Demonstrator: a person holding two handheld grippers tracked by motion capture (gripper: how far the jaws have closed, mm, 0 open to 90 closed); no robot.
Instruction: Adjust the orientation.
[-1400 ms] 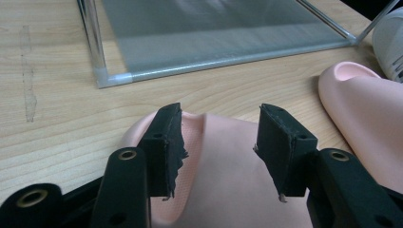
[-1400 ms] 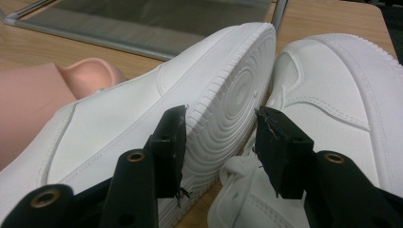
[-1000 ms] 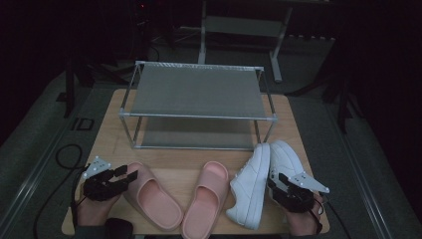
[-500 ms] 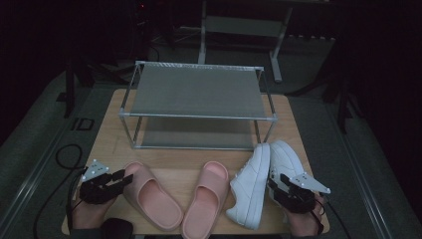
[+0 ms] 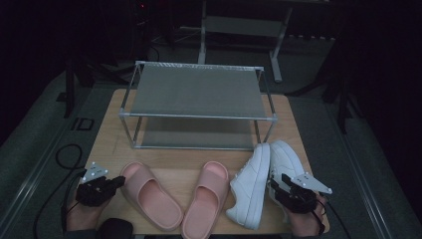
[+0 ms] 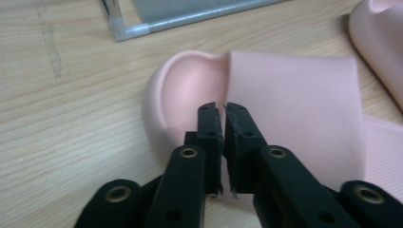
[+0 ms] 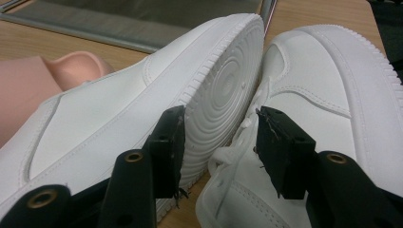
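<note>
Claws set at the shoes, ready to load the rack.

My left claw [image 6: 219, 118] had just been closing, clenched empty over the left pink slipper [image 5: 149, 193] on the surface [image 5: 114, 139]; my right claw [image 7: 219, 142], released, straddled the tipped white sneaker's [image 7: 142, 114] sole for lifting.

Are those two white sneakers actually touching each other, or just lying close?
Touching. In the right gripper view the tipped sneaker lies on its side, and the rim of its sole rests against the upright sneaker with no gap between them.
</note>
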